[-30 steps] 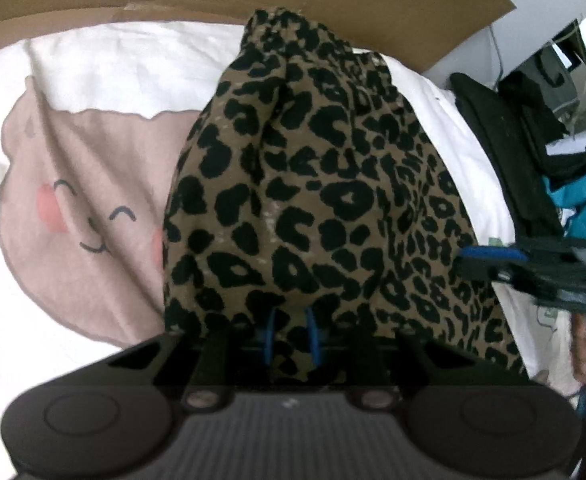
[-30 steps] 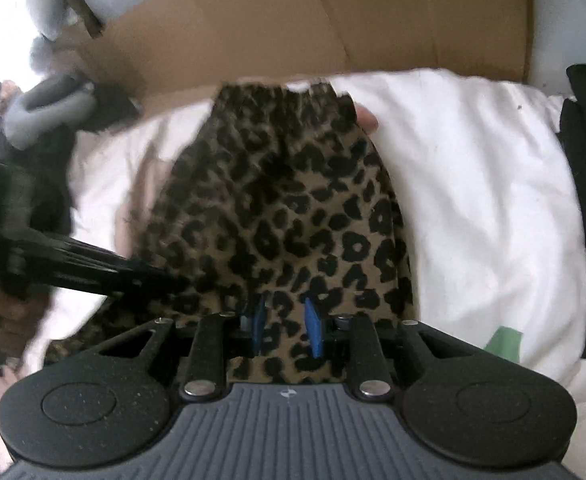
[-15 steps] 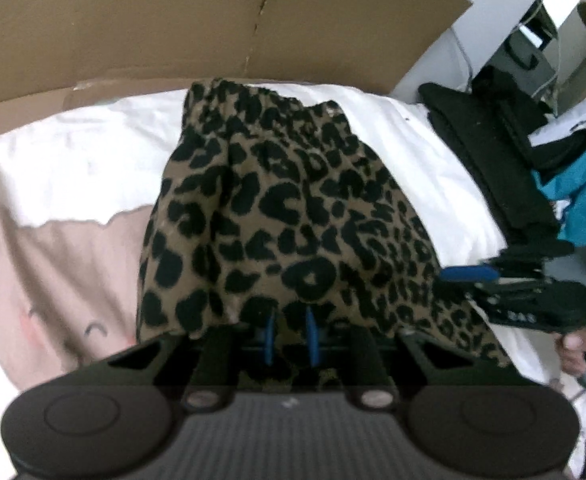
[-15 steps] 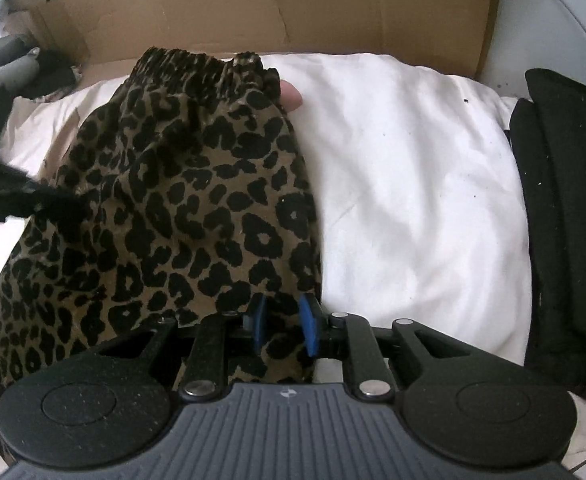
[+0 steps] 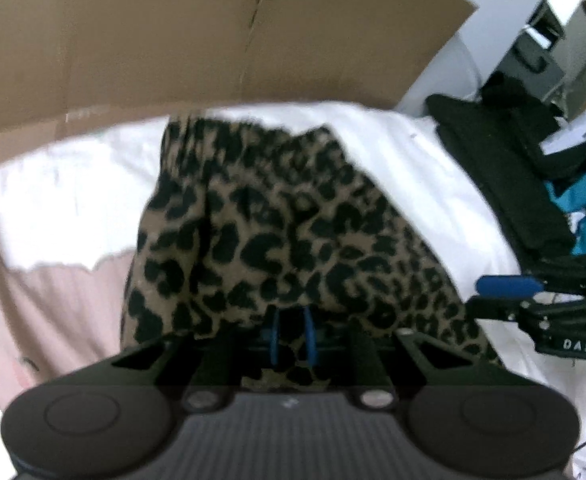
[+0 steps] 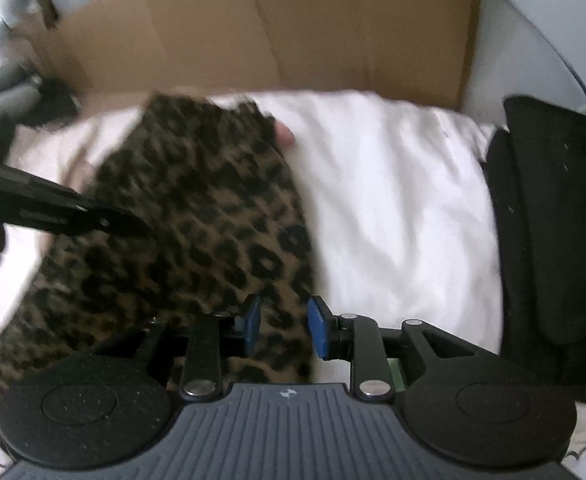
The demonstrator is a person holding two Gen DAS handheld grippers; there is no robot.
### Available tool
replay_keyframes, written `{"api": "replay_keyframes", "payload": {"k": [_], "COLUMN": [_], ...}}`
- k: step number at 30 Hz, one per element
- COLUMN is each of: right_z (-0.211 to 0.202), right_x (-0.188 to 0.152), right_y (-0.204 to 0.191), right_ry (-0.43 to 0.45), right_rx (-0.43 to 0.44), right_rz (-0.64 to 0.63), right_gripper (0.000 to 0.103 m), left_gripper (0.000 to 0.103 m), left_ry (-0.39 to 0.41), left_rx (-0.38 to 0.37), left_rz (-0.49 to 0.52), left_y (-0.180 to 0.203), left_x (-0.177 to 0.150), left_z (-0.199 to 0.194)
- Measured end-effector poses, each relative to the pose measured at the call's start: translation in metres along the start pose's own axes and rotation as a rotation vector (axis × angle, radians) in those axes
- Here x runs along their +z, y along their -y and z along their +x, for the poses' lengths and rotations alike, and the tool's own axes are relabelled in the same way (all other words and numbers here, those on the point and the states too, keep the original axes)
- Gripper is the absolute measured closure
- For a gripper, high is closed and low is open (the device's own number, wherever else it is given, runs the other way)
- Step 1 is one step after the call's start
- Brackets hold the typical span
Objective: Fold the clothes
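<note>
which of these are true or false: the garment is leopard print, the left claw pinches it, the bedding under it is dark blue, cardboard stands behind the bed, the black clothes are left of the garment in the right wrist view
1. The garment is leopard print. True.
2. The left claw is shut on the garment's near edge. True.
3. The bedding under it is dark blue. False: it is white, with a pink print showing in the left wrist view.
4. Cardboard stands behind the bed. True.
5. In the right wrist view the black clothes lie left of the garment. False: they lie at the right edge.
6. The right claw is clear of the garment. False: fabric sits between its jaws, which are opening.
</note>
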State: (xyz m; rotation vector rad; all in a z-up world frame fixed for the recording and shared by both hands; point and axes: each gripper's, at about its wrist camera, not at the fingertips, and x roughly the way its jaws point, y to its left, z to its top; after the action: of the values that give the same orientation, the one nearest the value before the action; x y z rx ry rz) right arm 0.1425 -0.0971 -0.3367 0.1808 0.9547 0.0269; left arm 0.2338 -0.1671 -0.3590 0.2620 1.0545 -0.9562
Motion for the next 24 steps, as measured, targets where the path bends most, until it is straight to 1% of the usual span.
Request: {"api": "replay_keyframes", "payload": {"k": [3,6,10,13,17,21,24], "right_z": [-0.007,0.001,0.016,0.026,0.040,0.055,0.071], "right_x": [0.009,0.022,0.047,0.065,0.080,0.088,0.087], "right_y": [-0.007,-0.015,-0.026,-0.029,-0.035,-0.029,-0.030], "right_ry": [0.042,0.040,0.042,0.059,0.088,0.112,0.096], "right_rx": [0.033,0.070,0.091,0.097,0.073,0.068,0.052], "right_rz": [-0.007,-0.037,-0.069,-0.035,-0.025,0.078,0.104], "right_gripper": [0.070,0.070,0.070,0.070,0.069,0.069,0.069], "left_gripper": [0.088,0.089,0.089,0.089,0.089,0.088,0.088], "left_ry": [0.062,0.088,0.090,0.082,0.085,0.064,0.061], "left_rx": [0.006,0.047,0.085,0.083,0.106,0.116,0.110], "left_rz": [0.043,0.040,0.024,-0.019,-0.068,-0.102,-0.142], "left_y": [0.001,-0.006,-0.018,-0.026,-0.034,-0.037,-0.041], "left_x": [0.011,0.025,0.029,0.030,0.031,0.032,0.032], "left_z": [-0.015,-0.017,-0.011,-0.003,0.009,0.026,0.033]}}
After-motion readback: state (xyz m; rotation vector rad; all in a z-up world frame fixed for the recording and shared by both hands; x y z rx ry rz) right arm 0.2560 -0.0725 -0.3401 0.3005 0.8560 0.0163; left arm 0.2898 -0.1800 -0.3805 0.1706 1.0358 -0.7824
